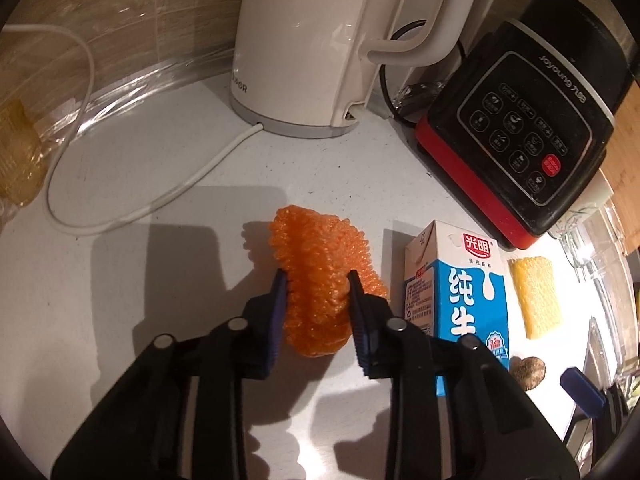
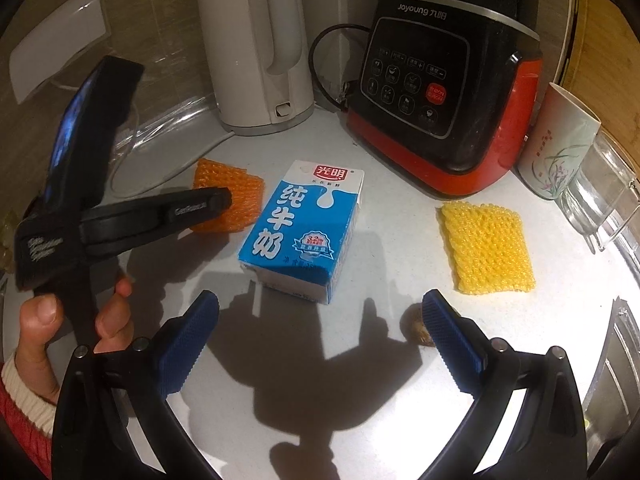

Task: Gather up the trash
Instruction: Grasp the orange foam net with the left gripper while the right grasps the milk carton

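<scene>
L gripper [image 1: 318, 280]: blue pads on both sides of the orange foam net [image 1: 320, 276], pressing into it, so clamped on it. Net sits centre of L wrist view, still resting on white counter [image 1: 160, 280], not lifted.

R gripper [image 2: 320, 312]: jaws wide apart, nothing between them. Milk carton [image 2: 302, 228] just ahead, centre of R wrist view. Yellow foam net [image 2: 486, 246] flat at right; small brown lump [image 2: 416, 330], partly hidden behind the right pad, can't ID.

Risks:
- Foam net is soft and springy. Pinch looks to catch 1 bunched fold; could slip out on lift if the hold is shallow.
- Carton stands just right of the orange net in L view. Swinging the net up sideways could knock it over.
- White cord [image 1: 132, 216] loops at left, near the kettle [image 1: 304, 48]; a low sweep may snag it.
- The 2 grippers work close together; could clash.

Containers: carton closed, contents unknown. Cup [image 2: 560, 144] and glass [image 2: 600, 196] at right edge, insides not visible. No bin in either view.
</scene>
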Tool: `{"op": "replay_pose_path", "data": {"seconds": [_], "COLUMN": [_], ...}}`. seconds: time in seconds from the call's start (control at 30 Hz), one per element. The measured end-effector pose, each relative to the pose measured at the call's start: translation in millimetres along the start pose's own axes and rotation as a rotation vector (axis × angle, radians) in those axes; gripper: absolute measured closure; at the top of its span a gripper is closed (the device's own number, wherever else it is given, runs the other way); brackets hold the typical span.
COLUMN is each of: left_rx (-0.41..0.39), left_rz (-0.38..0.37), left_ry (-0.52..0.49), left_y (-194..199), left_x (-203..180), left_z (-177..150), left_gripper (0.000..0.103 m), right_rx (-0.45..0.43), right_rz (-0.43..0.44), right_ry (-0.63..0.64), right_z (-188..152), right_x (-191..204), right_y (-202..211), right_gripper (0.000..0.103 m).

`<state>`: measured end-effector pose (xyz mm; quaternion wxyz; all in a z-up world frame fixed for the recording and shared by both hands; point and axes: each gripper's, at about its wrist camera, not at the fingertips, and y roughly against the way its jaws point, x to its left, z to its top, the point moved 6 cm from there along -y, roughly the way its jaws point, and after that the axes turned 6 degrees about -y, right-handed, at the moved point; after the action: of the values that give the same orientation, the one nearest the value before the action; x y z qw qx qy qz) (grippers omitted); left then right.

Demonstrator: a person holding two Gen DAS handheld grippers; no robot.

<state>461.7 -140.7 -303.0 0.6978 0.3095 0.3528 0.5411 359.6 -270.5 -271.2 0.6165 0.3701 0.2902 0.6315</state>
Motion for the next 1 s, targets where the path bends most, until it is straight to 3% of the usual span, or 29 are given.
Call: {"op": "replay_pose_path", "data": {"seconds": [0.3,0.33,0.73,0.8,0.93,1.0], "left_rx": [-0.030,0.004,-0.033,-0.034,-0.034,-0.035], "left_rz": [-0.017,0.015,-0.030,-0.031,-0.029,-0.031], "left_ry": [-0.017,-0.027,-0.059,-0.065,-0.073,-0.073], "left_y": [10,10,35,37,42,45], "left_x": [19,23,34,34,36,36], "left_z": [3,1,-2,-4,-6,-8], "left_gripper": [0.079,0.080,0.080,0.080,0.080,0.080], "right_rx": [0.009,0.011,0.059,0.068,0.109,0.106], "right_rz": [-0.037,-0.038,-0.104,-0.118,-0.109,-0.105], "right_ry": [-0.058,-0.068,-0.166,-0.168,-0.170,-0.171], "right_z": [20,22,37,39,38,38], "right_x": [10,10,15,16,17,17], "right_y": [-24,-27,-66,-72,-86,-89], "right_gripper": [0.002,0.002,0.003,0.007,0.031,0.035]}}
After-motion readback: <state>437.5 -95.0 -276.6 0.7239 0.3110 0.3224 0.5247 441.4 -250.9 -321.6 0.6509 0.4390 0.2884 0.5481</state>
